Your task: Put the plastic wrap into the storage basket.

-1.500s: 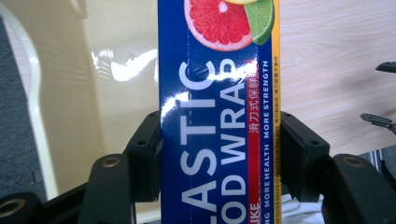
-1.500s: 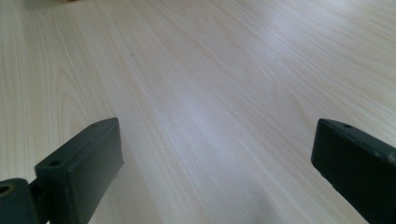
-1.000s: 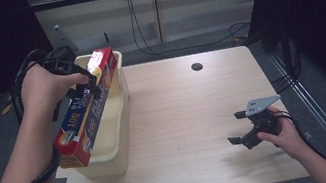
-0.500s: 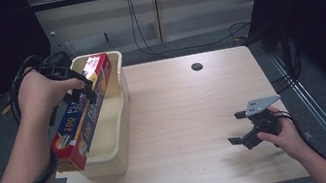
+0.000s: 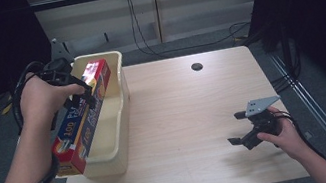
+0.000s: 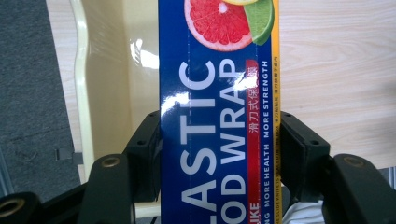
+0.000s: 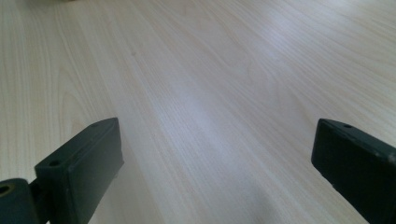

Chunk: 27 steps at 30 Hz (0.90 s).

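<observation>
Light wood-grain table [image 5: 191, 117], matte, with a small dark hole [image 5: 197, 66] near the far edge. At its left edge sits a cream plastic bin [image 5: 122, 114], glossy, rounded rim, long axis running away from the person. The plastic wrap box [image 5: 85, 116] is a long, slim blue and red carton of shiny printed card; it lies tilted across the bin's left rim, far end in the bin, near end sticking out over the near-left corner, its long axis roughly along the bin's. The left gripper [image 5: 80, 88] is clamped across the box's narrow width near the far end, jaws pressing both long sides in the left gripper view [image 6: 217, 140]. Judged next move: lower the box along the bin's length. The right gripper [image 5: 239, 128] rests well apart on the table's right, jaws wide with nothing between them.
</observation>
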Motion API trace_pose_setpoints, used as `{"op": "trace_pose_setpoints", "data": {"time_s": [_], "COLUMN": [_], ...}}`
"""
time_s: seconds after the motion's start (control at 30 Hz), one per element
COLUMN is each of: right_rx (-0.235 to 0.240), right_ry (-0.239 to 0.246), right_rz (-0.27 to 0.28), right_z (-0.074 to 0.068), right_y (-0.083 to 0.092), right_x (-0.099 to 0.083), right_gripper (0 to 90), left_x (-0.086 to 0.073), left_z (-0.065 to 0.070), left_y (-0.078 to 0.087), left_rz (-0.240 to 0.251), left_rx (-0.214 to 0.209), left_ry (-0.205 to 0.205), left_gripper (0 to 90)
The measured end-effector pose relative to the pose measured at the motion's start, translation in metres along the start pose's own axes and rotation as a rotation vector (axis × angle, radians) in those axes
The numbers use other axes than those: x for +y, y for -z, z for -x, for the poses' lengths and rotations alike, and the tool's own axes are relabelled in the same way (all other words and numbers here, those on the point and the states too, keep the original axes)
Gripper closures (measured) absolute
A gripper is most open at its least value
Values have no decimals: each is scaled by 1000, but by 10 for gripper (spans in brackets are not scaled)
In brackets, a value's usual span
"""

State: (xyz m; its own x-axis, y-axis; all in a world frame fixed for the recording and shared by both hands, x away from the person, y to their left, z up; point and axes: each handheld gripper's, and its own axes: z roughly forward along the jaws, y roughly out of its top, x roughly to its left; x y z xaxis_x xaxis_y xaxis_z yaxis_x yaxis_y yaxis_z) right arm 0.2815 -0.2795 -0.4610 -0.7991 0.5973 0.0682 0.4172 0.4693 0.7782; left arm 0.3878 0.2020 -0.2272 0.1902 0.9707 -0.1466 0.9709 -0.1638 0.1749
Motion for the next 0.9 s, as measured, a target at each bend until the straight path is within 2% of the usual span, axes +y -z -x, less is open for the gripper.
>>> {"op": "trace_pose_setpoints", "data": {"time_s": [0.1,0.33,0.43,0.57,0.67,0.9], "right_rx": [-4,0,2,0,1,5], "right_ry": [-4,-1,-3,-3,-3,3], "right_rz": [2,4,3,6,7,1], "right_z": [0,0,0,0,0,0], "right_y": [0,0,1,1,1,0], "right_x": [0,0,0,0,0,0], "right_gripper": [20,20,20,20,20,20], "left_x": [-1,-3,-4,-5,-5,-6], "left_z": [-2,-7,-7,-9,-9,-10], "left_y": [-3,-12,-16,-20,-23,-32], "left_rz": [-2,-13,-16,-21,-23,-37], "left_rx": [-7,-13,-21,-8,-14,-20], "left_ry": [11,4,19,9,23,24], "left_gripper": [411,411,411,411,411,411]}}
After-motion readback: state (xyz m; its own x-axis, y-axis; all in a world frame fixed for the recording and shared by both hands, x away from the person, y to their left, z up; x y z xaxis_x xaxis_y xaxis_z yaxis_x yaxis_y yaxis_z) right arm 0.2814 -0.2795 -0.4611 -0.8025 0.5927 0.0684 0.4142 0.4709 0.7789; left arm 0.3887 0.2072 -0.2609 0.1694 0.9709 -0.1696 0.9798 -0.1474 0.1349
